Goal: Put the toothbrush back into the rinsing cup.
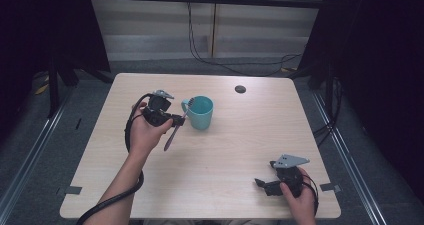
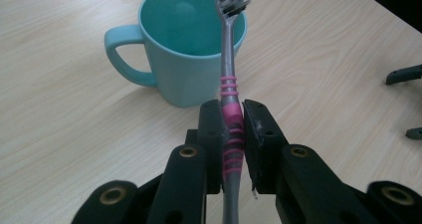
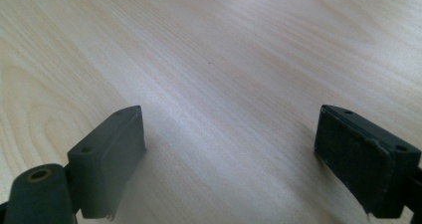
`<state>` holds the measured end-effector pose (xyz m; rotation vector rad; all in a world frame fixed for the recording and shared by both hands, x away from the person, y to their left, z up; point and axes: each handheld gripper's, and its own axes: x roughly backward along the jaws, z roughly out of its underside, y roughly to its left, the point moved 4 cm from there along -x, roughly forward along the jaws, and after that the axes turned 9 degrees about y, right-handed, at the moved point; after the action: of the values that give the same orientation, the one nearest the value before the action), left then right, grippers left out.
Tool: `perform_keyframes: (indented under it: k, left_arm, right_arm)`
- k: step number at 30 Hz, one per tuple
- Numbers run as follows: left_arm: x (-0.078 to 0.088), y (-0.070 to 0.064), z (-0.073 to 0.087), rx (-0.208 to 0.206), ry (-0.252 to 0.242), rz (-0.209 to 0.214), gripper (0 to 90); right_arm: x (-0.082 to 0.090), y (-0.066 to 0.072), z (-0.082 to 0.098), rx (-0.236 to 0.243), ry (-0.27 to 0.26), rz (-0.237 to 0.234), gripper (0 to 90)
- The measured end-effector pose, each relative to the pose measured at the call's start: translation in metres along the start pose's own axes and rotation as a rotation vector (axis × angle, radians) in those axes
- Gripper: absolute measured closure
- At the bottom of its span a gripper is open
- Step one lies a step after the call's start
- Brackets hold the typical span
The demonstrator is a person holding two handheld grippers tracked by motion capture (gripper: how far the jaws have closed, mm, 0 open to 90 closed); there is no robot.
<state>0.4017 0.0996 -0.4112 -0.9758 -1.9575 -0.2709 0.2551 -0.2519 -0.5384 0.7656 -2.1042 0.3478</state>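
At the near right corner of the table point(image 1: 225, 185), the right gripper point(image 1: 264, 183) rests low over bare wood with its jaws spread wide and nothing between them; the right gripper view looks along those two black jaws at plain wood grain. It stands well apart from the work and seems to be idle for now.

Farther in and to the left, the left gripper point(image 2: 233, 115) is clenched on a toothbrush point(image 2: 230, 92), its two pads pressing either side of the pink-ringed part of the handle. In the high view the brush slants, its handle end pointing down toward the near side and its bristle head lifted toward the far right. The teal mug point(image 1: 201, 112) stands upright just beyond, with its handle turned to the left.

In the left gripper view the bristles lie across the mug's far rim, but whether they are over the opening or only lined up with it I cannot tell.

The step in hand looks like carrying the brush to the mug. The next move probably calls for bringing the brush more upright over the opening, lowering it inside without knocking the rim, and then letting the jaws go.
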Motion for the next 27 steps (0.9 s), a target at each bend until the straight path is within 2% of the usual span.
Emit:
perform_keyframes:
  k: [11, 20, 23, 27]
  left_arm:
    - [0.0, -0.002, -0.013, 0.004, -0.064, 0.013, 79.2]
    - [0.002, -0.004, -0.021, -0.001, -0.089, 0.002, 79.2]
    - [0.003, -0.004, -0.025, 0.003, -0.112, 0.003, 79.2]
    - [0.003, -0.006, -0.028, -0.001, -0.113, 0.001, 79.2]
  right_arm:
    - [0.0, 0.0, 0.0, 0.001, 0.0, 0.0, 11.8]
    - [0.0, 0.0, 0.0, 0.002, -0.001, 0.001, 11.8]
    - [0.0, 0.0, 0.0, 0.002, -0.001, 0.001, 11.8]
    - [0.0, 0.0, 0.0, 0.002, -0.001, 0.001, 11.8]
